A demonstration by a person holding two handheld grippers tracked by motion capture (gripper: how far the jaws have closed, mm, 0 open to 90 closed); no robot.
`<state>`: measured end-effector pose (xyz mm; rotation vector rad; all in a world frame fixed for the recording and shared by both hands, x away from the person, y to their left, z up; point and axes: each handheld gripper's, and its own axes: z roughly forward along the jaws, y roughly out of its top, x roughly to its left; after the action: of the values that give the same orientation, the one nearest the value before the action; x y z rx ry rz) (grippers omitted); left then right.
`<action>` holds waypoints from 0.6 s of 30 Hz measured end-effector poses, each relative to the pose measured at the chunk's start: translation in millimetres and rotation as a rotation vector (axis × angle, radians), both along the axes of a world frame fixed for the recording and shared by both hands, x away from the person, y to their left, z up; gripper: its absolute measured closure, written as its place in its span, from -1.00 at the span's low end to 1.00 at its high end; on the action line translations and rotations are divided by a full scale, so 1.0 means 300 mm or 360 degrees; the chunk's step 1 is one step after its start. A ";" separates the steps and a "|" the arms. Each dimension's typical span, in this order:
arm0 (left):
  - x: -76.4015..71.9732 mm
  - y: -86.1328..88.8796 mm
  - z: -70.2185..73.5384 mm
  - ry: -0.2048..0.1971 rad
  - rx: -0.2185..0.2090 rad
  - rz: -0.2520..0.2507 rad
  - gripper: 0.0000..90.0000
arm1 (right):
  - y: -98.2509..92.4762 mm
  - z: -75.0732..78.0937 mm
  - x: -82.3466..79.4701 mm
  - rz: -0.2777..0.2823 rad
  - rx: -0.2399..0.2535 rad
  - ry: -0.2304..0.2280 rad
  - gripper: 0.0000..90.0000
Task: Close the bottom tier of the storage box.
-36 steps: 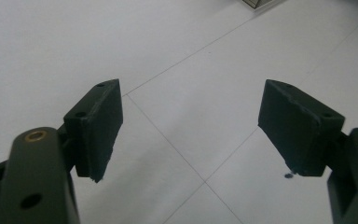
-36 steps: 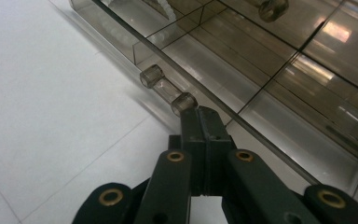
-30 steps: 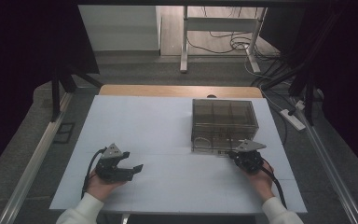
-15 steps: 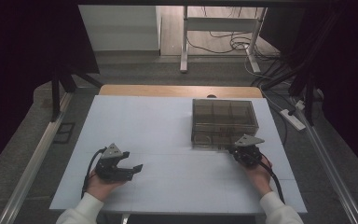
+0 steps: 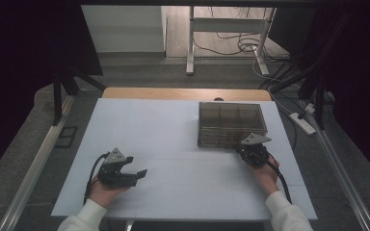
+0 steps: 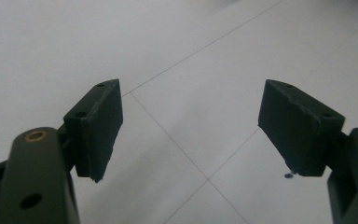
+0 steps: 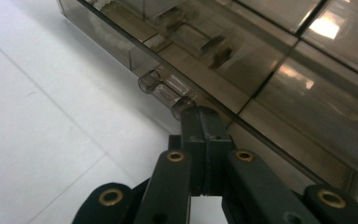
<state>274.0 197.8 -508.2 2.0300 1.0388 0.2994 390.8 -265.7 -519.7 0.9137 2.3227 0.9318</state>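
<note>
While closed, right gripper [image 7: 204, 122] touches box [image 5: 230, 122], table [image 5: 173, 144] beneath

— Where are your hands?

— My left gripper [image 5: 119, 169] rests on the white desk [image 5: 173, 144] at the near left, its fingers [image 5: 139, 172] parted and pointing right.

— And the other?

— My right gripper [image 5: 253, 150] sits at the near right edge of the smoky clear box [image 5: 229, 120], which lies on the desk's far right.
</note>
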 end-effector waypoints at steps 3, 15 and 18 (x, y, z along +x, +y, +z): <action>-0.004 0.003 0.001 -0.0005 -0.0001 0.0007 -0.48 | 0.003 0.000 0.015 -0.0007 0.0006 -0.0001 0.99; -0.010 0.012 0.002 -0.0008 -0.0005 0.0024 -0.48 | 0.001 0.000 0.028 -0.0008 -0.0001 0.0010 0.99; -0.008 0.017 0.000 -0.0007 -0.0004 0.0028 -0.49 | -0.004 0.009 0.018 -0.0006 0.0016 0.0000 0.99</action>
<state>271.8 202.8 -508.1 2.0183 1.0544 0.3116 396.2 -266.9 -516.9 0.9220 2.3171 0.9428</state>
